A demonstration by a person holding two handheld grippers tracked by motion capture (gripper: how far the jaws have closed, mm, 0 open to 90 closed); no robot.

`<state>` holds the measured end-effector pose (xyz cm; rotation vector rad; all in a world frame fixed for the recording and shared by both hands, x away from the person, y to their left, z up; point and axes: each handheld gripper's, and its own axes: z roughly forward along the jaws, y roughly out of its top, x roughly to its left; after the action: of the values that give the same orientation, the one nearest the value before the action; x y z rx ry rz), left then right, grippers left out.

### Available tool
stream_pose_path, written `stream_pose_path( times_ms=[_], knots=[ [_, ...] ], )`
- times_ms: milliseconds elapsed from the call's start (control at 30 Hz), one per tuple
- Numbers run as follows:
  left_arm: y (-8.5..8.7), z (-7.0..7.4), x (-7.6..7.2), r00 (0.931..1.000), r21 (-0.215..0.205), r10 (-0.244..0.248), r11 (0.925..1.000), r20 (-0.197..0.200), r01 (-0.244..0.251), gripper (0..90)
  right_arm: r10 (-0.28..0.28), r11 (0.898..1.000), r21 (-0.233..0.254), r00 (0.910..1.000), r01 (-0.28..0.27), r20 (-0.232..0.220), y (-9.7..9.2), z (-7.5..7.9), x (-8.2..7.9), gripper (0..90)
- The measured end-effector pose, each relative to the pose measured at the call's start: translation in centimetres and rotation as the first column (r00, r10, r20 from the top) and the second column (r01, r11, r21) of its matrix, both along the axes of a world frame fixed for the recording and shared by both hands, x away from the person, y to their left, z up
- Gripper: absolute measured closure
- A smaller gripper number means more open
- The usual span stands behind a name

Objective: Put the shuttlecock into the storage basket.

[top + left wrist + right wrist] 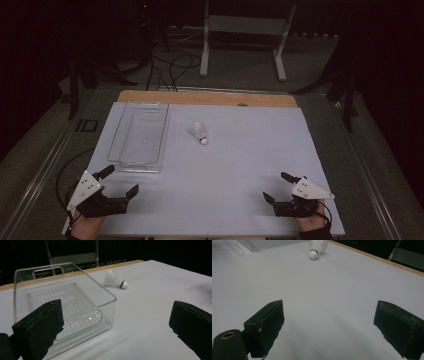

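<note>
While the person's hands rest at the near edge of the white table (250,165), both grippers sit low over it with nothing between their jaws; the left gripper (120,181) lies at the near left corner, its jaws spread wide and pointing up and to the right; the right gripper (278,187) lies at the near right corner, its jaws likewise spread wide and pointing to the left and slightly away. A clear plastic bin (116,135) stands on the left half of the table, just beyond the left gripper, its long side running away from the person; it holds nothing, and a cut-out handle shows in its far end wall in the left gripper view, where the bin (105,291) sits just ahead of the left jaw. A white shuttlecock (200,133) lies on its side on the bare table just right of the bin, apart from it, well away from both grippers; its round cork tip points toward the person and its feather skirt away; in the left gripper view the shuttlecock (115,281) lies beyond the bin's right wall, and in the right gripper view it (316,247) lies far ahead near the top edge, a dark band around the cork.
</note>
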<state>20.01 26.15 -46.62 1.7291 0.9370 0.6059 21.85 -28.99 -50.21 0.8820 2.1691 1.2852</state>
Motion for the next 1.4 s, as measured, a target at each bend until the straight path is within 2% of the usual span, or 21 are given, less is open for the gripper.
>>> stream_pose_path(
  times_ms=[200, 300, 500, 600, 700, 833, 933, 1033, 1200, 1400],
  knots=[
    [-0.8, 1.4, 0.7, 0.9989, 0.018, -0.031, 0.9993, -0.035, 0.032, 0.0, 0.009, 1.0, 0.003, 0.9999, -0.009, -0.008, 0.1, 0.0, 0.0, 9.5],
    [-1.1, 1.8, 1.1, 0.9976, 0.015, -0.045, 0.9988, -0.053, 0.046, 0.0, 0.008, 1.0, 0.001, 0.9999, -0.008, -0.011, 0.1, -0.1, 0.1, 9.5],
    [-2.1, 2.3, 1.7, 0.995, 0.039, -0.072, 0.9964, -0.069, 0.075, 0.1, 0.01, 1.0, 0.003, 0.9998, -0.01, -0.014, 0.1, -0.1, 0.1, 9.5],
    [-2.7, 2.7, 1.9, 0.9907, 0.027, -0.098, 0.9945, -0.094, 0.101, 0.1, 0.014, 1.0, 0.002, 0.9998, -0.014, -0.016, 0.1, -0.1, 0.1, 9.4],
    [-3.4, 3.2, 2.2, 0.9868, 0.048, -0.122, 0.9907, -0.107, 0.127, 0.0, 0.016, 1.0, 0.003, 0.9997, -0.016, -0.017, 0.1, -0.1, 0.1, 9.5],
    [-4.4, 3.9, 2.7, 0.983, 0.05, -0.129, 0.9894, -0.131, 0.136, 0.1, 0.015, 1.0, 0.004, 0.9998, -0.015, -0.017, 0.1, -0.1, 0.1, 9.5],
    [-5.2, 4.1, 2.9, 0.9849, 0.075, -0.123, 0.9883, -0.121, 0.133, 0.1, 0.016, 1.0, 0.002, 0.9997, -0.016, -0.017, 0.0, -0.1, 0.1, 9.5],
    [-6.0, 4.5, 3.3, 0.9828, 0.074, -0.135, 0.9867, -0.126, 0.145, 0.1, 0.017, 1.0, 0.002, 0.9997, -0.017, -0.015, 0.1, -0.1, 0.1, 9.5],
    [-7.3, 5.3, 3.7, 0.9806, 0.109, -0.148, 0.9806, -0.129, 0.163, 0.1, 0.017, 1.0, 0.002, 0.9997, -0.017, -0.02, 0.1, -0.1, 0.1, 9.5],
    [-8.7, 5.9, 4.3, 0.9746, 0.124, -0.169, 0.9744, -0.147, 0.188, 0.1, 0.022, 1.0, 0.002, 0.9995, -0.022, -0.024, 0.1, -0.2, 0.1, 9.5]
  ],
)
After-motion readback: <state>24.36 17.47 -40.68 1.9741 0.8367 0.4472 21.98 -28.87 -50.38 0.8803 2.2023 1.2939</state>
